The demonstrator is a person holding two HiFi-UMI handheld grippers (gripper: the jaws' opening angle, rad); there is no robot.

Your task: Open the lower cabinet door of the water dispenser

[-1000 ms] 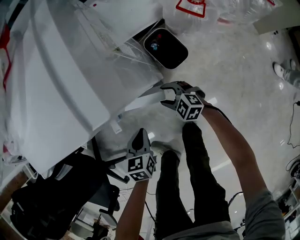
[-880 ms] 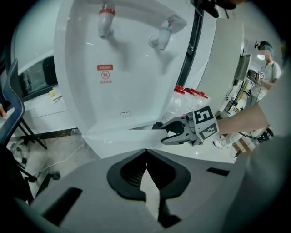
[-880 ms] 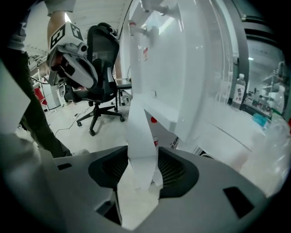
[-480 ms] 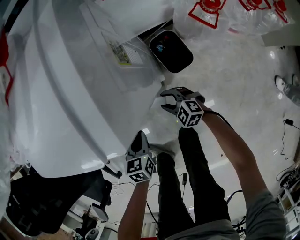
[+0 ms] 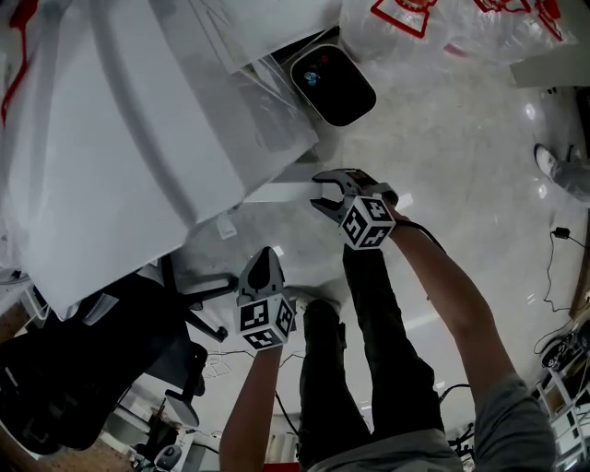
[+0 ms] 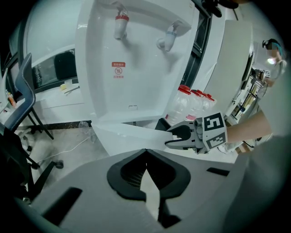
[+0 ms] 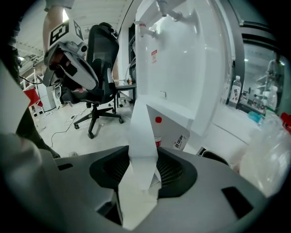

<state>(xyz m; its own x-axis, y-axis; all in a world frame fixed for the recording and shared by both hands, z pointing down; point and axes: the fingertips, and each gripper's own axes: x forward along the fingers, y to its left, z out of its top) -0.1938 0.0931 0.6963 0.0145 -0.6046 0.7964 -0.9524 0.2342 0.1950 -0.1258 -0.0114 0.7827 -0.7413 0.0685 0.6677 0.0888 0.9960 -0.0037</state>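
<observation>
The white water dispenser (image 5: 138, 138) fills the upper left of the head view, with its two taps (image 6: 119, 25) showing in the left gripper view. Its lower cabinet door (image 5: 281, 192) stands swung out from the body. My right gripper (image 5: 324, 194) is shut on the door's free edge (image 7: 143, 132), which runs as a white strip up from between its jaws. The same grip shows from the side in the left gripper view, right gripper (image 6: 175, 136) on door (image 6: 132, 139). My left gripper (image 5: 263, 263) hangs lower, apart from the door, shut and holding nothing.
A black office chair (image 7: 102, 68) stands on the shiny floor left of the dispenser. A dark rounded device (image 5: 332, 85) sits beside the dispenser's base. Clear plastic bags with red print (image 5: 433, 23) lie beyond it. Red-capped water bottles (image 6: 191, 102) stand behind the door.
The right gripper's jaws have closed in on the door's edge and the hand has shifted slightly with it. The left gripper has stayed about where it was.
</observation>
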